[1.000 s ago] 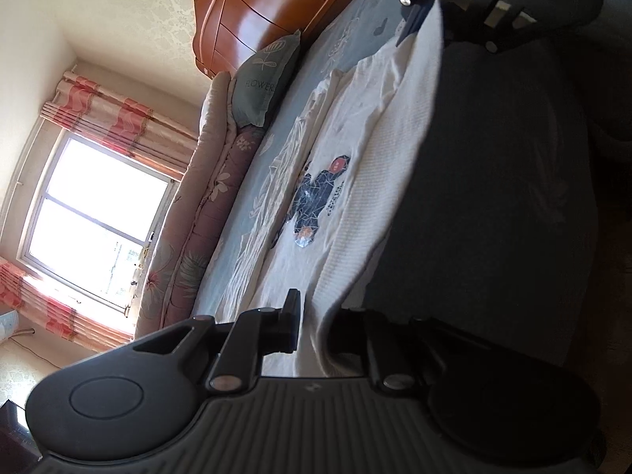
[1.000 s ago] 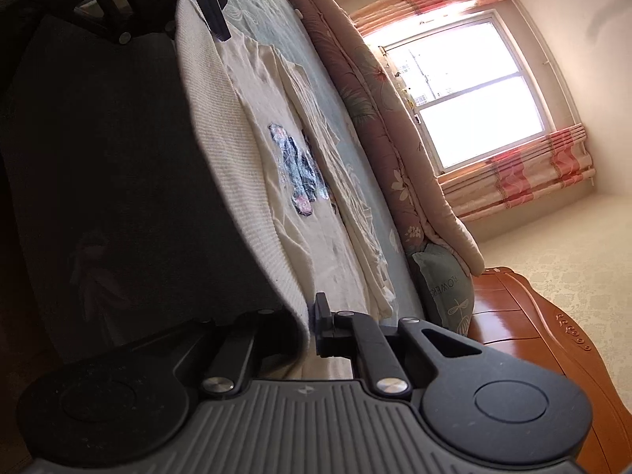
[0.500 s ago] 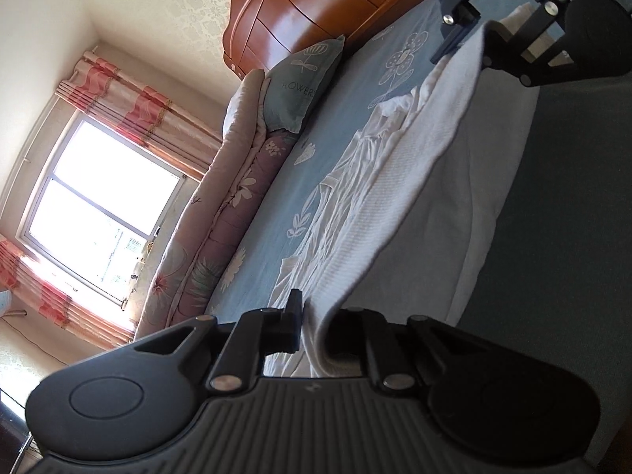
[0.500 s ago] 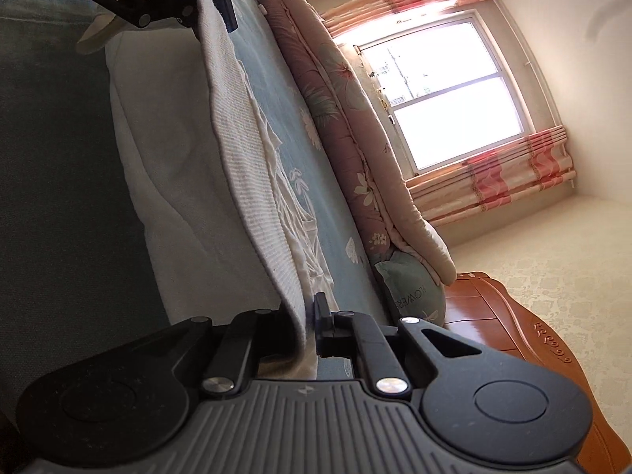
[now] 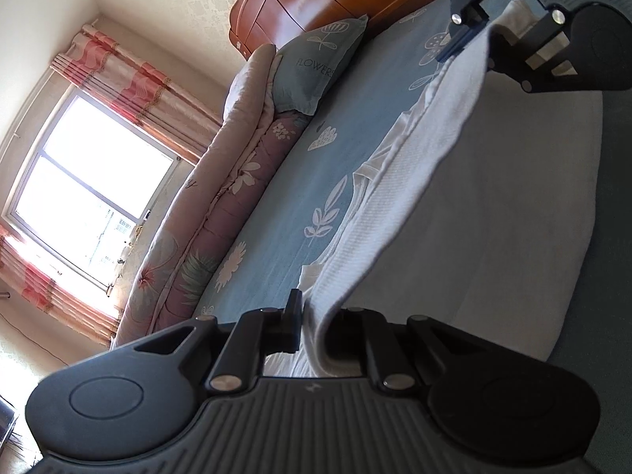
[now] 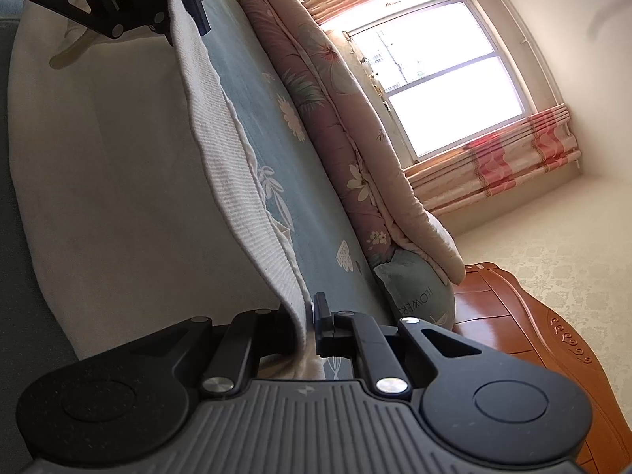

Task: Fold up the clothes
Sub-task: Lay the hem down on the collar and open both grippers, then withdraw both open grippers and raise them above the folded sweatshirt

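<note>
The white ribbed-hem garment (image 5: 399,213) is pinched at both ends of its knit edge and stretched between the two claws, its body spread flat on the blue floral bed sheet (image 5: 316,166) on the side of that edge away from the window. The left claw (image 5: 316,326) is clamped narrow on one corner of the hem, the cloth passing straight between its fingers and running ahead of it as a taut, slightly raised band. At the far end of that band the right claw (image 5: 480,35) grips the opposite corner, seen from the left wrist view near the upper right. In the right wrist view the same claw (image 6: 306,326) is closed tight on the ribbed edge (image 6: 233,150), which rises away toward the left claw (image 6: 177,12) at the top left. A crumpled part of the garment lies on the sheet just beside the stretched hem, on its window side. Beyond the bare strip of sheet on that side lies a long rolled pink floral quilt (image 5: 205,217), running alongside the hem and well apart from both claws. A blue-green cushion printed with "FLOWERS" (image 5: 316,67) leans at the quilt's end, against the wooden headboard (image 5: 316,0), beyond the right claw. Farther off is a bright window (image 6: 442,75) with pink patterned curtains (image 6: 509,162). Nothing lies between the claws except the cloth itself.
</note>
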`<state>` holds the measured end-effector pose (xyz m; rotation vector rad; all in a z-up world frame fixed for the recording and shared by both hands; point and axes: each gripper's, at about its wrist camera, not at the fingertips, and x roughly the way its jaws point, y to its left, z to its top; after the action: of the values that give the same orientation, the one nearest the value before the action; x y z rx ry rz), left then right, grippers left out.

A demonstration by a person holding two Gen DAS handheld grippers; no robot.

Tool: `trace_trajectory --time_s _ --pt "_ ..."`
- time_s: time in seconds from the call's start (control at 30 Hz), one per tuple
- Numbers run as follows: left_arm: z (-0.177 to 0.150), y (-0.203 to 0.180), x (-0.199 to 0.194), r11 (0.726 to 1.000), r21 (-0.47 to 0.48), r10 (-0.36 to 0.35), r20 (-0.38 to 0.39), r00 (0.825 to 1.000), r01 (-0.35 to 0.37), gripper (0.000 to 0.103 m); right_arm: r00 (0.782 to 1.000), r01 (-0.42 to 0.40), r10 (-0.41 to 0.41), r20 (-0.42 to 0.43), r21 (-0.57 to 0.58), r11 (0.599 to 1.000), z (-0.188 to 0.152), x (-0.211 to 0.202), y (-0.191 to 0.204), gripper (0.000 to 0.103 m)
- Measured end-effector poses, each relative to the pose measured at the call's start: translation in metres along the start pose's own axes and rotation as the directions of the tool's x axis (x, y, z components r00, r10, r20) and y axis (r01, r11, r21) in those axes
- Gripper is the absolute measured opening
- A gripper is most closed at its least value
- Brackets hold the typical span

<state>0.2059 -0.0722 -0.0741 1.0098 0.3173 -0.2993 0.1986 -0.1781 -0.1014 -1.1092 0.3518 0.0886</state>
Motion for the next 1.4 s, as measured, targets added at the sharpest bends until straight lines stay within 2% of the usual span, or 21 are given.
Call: trace_trajectory --time_s 0.23,0.47,0.57,0.6,0.73,0.8,0.87,0.9,0.97,1.07,1.1,1.13,1.2,1.27,1.3,1.33,1.4 --pt "-0.001 0.017 0.044 1.0 -0.023 -0.011 -0.026 1.0 0.01 0.009 1.0 -0.002 0.002 0.001 0.003 1.0 0.012 0.048 -0.009 0.01" --pt "-0.013 0.015 0.09 0.998 -0.033 -0.064 -0.073 0.995 0.061 0.009 0.998 -0.052 0.052 -0.028 -0.009 0.999 0.013 0.095 0.012 0.01" --pt "-0.019 0.013 0.108 0.994 -0.062 -0.098 -0.102 0.99 0.092 0.013 0.996 -0.075 0.075 -0.041 -0.014 0.997 0.013 0.116 0.022 0.012" --pt "-0.021 0.012 0.113 0.991 -0.079 -0.115 -0.114 0.987 0.106 0.019 0.996 -0.083 0.082 -0.046 -0.016 0.996 0.013 0.123 0.025 0.012" --pt "-0.024 0.014 0.123 0.981 -0.134 -0.155 -0.134 0.979 0.137 0.021 0.997 -0.071 0.07 -0.038 -0.006 0.997 0.01 0.126 0.033 0.017" --pt "-0.025 0.016 0.118 0.982 -0.131 -0.153 -0.128 0.98 0.136 0.028 0.997 -0.075 0.075 -0.025 0.021 0.997 0.007 0.118 0.026 0.029" --pt "-0.026 0.021 0.106 0.98 -0.135 -0.158 -0.105 0.982 0.144 0.042 0.996 -0.087 0.088 -0.009 0.056 0.995 0.003 0.106 0.015 0.06" --pt "-0.027 0.026 0.098 0.976 -0.152 -0.17 -0.088 0.981 0.156 0.051 0.996 -0.094 0.094 -0.001 0.073 0.993 0.002 0.1 0.01 0.065" --pt "-0.03 0.034 0.08 0.965 -0.187 -0.198 -0.057 0.979 0.184 0.056 0.993 -0.119 0.118 0.018 0.11 0.987 -0.006 0.083 -0.002 0.067" --pt "-0.038 0.041 0.052 0.941 -0.243 -0.247 -0.023 0.969 0.234 0.064 0.976 -0.218 0.213 0.044 0.173 0.96 -0.02 0.06 -0.013 0.067" --pt "-0.041 0.039 0.042 0.927 -0.263 -0.279 -0.01 0.96 0.267 0.066 0.967 -0.254 0.248 0.054 0.194 0.947 -0.024 0.053 -0.016 0.067" --pt "-0.043 0.037 0.035 0.903 -0.29 -0.328 0.006 0.945 0.316 0.067 0.957 -0.29 0.283 0.064 0.215 0.933 -0.029 0.046 -0.02 0.067" --pt "-0.047 0.031 0.03 0.839 -0.344 -0.438 0.031 0.898 0.421 0.067 0.929 -0.369 0.359 0.088 0.255 0.894 -0.038 0.035 -0.025 0.067" --pt "-0.05 0.025 0.035 0.788 -0.385 -0.505 0.043 0.862 0.481 0.067 0.896 -0.441 0.433 0.097 0.287 0.85 -0.04 0.038 -0.023 0.067" --pt "-0.05 0.021 0.039 0.772 -0.399 -0.523 0.044 0.851 0.495 0.067 0.882 -0.469 0.462 0.099 0.303 0.83 -0.04 0.041 -0.022 0.067" --pt "-0.049 0.019 0.044 0.763 -0.413 -0.529 0.041 0.848 0.497 0.067 0.874 -0.481 0.476 0.099 0.322 0.816 -0.04 0.046 -0.024 0.067" --pt "-0.049 0.026 0.056 0.734 -0.468 -0.536 0.048 0.843 0.493 0.067 0.88 -0.465 0.464 0.096 0.371 0.804 -0.04 0.063 -0.033 0.067"
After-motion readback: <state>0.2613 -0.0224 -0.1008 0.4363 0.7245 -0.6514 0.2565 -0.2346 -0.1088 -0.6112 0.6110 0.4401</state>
